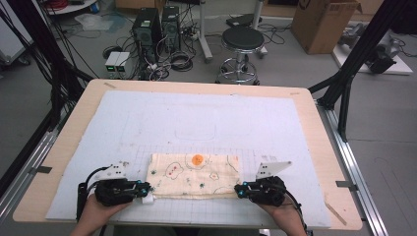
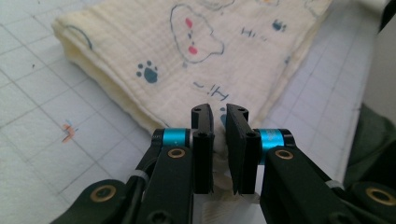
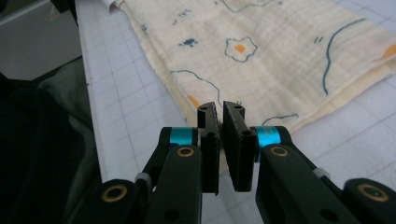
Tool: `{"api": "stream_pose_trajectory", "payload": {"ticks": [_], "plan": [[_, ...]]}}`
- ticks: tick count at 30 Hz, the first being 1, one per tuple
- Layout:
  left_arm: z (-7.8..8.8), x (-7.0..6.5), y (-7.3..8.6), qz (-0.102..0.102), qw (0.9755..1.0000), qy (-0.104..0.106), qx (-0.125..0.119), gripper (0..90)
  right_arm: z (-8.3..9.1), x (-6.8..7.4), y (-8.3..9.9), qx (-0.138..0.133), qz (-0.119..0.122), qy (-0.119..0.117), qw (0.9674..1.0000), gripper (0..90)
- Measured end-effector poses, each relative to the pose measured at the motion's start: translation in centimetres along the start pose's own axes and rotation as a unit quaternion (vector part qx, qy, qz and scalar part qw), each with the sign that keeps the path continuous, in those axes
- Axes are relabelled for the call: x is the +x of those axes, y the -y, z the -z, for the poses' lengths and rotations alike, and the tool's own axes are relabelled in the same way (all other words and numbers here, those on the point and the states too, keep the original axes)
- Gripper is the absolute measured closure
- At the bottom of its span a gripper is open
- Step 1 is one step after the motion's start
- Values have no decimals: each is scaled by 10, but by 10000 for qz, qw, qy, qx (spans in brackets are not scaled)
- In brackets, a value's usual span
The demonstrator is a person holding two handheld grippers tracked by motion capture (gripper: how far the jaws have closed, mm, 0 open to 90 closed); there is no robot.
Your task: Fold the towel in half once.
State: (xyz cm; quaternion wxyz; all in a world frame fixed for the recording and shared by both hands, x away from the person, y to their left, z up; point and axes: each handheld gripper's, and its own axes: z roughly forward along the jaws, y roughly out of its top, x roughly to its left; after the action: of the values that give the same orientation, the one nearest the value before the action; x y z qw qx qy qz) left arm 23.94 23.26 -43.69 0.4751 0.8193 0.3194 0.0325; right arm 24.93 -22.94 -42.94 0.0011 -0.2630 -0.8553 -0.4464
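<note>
A folded cream muslin cloth [image 1: 195, 174], printed with small bears, paw prints and flowers, is lying flat near the front edge of a white gridded mat [image 1: 147, 123] on a pale wooden table [image 1: 322, 142]. A person's hands are reaching in from the near side, each holding a black gripper. The left gripper [image 1: 145, 192] is pinching the cloth's near left corner; in the left gripper view [image 2: 219, 140] a bunch of fabric is squeezed between its nearly closed jaws. The right gripper [image 1: 238, 190] is sitting at the near right corner; in the right gripper view [image 3: 221, 140] its jaws are drawn almost together over the cloth's [image 3: 280, 56] edge, apparently nipping a thin layer. The fabric is looking light, soft and crinkled, so it is likely to sag and drape when lifted rather than hold its shape, and its stacked layers may slip apart. The two near corners seem the sensible places to grip, taking every layer at once. Beyond the table, the room is showing a grey floor with a round black stool [image 1: 241, 42], two computer towers [image 1: 156, 24], tangled cables and a cardboard box [image 1: 322, 22].
</note>
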Motion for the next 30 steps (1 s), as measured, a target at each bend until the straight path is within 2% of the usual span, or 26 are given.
{"api": "stream_pose_trajectory", "payload": {"ticks": [7,10,15,18,19,21,25,28,30], "plan": [[6,4,1,72,9999,-7,-101,824,2,6,-1,-17,94,-19,10000,853],[4,1,2,3,10000,28,14,827,2,6,0,67,152,-61,9998,853],[1,0,5,-103,9994,49,318,826,-3,6,5,310,118,-121,9994,852],[4,-1,4,-13,9997,165,154,774,-5,7,5,389,103,-135,9991,806],[5,-1,3,13,9997,236,65,745,-4,7,4,328,118,-175,9992,777],[10,-2,1,-7,9997,249,-60,690,-1,8,2,184,94,-309,9993,686],[12,-4,-4,-55,9994,210,-269,619,6,7,-3,-90,19,-318,9995,566],[8,-4,-13,-123,9992,139,-349,605,9,2,-11,-288,-63,-213,9993,571],[3,-4,-20,-149,9991,76,-400,622,9,-2,-19,-347,-127,-133,9992,615]]}}
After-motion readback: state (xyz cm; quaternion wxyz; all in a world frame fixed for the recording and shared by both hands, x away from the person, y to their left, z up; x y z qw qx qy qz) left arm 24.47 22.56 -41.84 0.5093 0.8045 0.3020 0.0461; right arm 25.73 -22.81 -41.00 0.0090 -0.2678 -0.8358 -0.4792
